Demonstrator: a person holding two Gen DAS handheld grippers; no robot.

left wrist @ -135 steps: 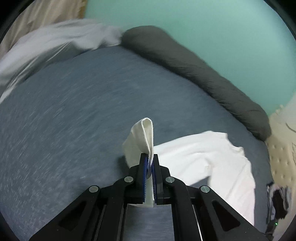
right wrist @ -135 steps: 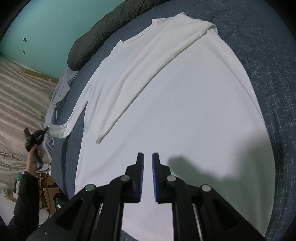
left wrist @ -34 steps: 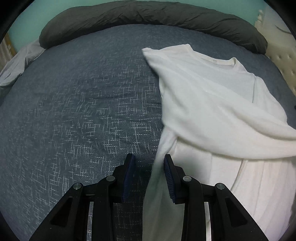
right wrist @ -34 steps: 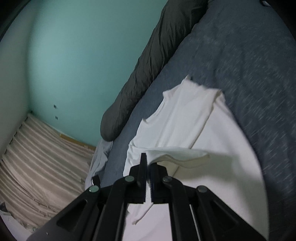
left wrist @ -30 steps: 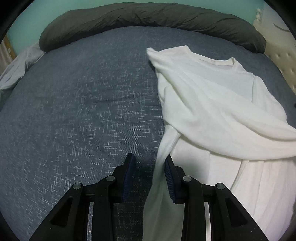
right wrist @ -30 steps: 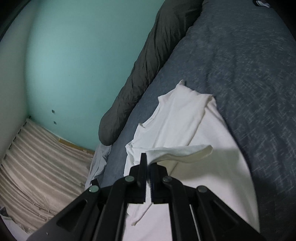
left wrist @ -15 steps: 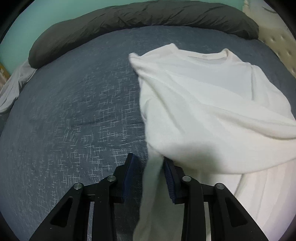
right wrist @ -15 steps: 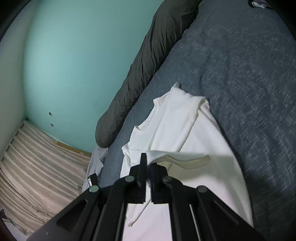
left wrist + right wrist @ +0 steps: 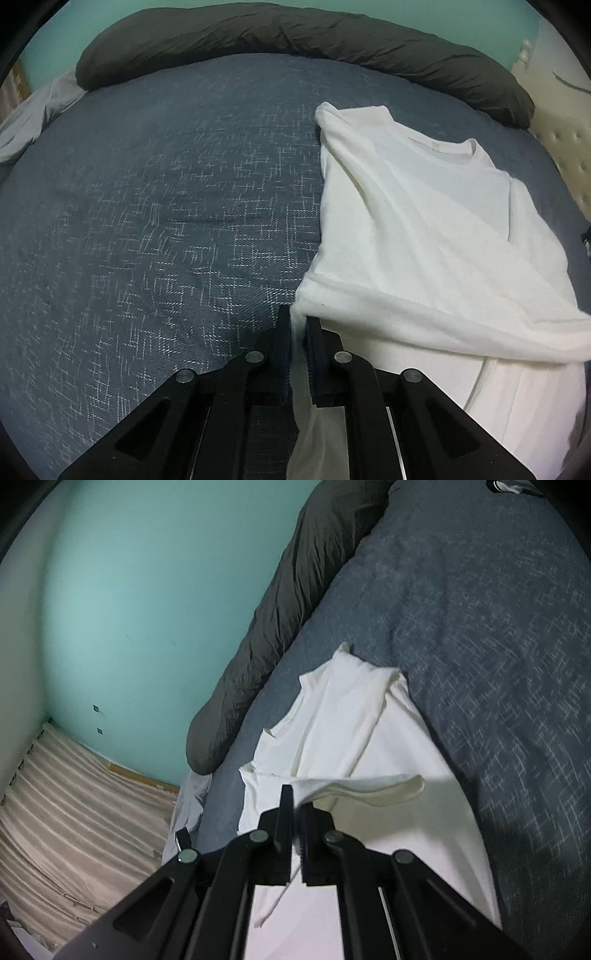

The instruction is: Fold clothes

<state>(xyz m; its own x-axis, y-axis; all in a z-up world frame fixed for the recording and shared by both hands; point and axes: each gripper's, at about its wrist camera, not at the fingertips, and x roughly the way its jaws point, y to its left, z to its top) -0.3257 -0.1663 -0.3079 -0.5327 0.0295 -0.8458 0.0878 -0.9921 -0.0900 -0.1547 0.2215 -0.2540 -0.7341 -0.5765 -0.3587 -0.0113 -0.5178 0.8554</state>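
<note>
Both grippers have cloth between their fingers. Left gripper is pressed onto the side edge of the white long-sleeved shirt, with a strip of that edge running down between its blue-padded fingers and hanging below them. Right gripper pinches the end of a sleeve, which stands off the shirt body in a soft, raised loop.

The shirt lies on the bed, toward the side with the cream tufted headboard, its neckline pointing at the long dark grey bolster along the teal wall. It is partly folded: one sleeve slants across the chest from the shoulder, and another thick band of cloth crosses the lower body. The lower half still spreads wide and flat, so by this look the sides are being brought in and the lengthwise folds remain; the garment is no compact stack as it lies.

Its fabric reads as a soft knit, matte and slightly fuzzy, thick enough to hold rounded rolls rather than sharp creases, with a ribbed round collar. The bed cover is a blue-grey weave flecked with pale cross-hatching, and the bolster's shell is wrinkled and puffy. Pale grey bedding bunches at the far corner.
</note>
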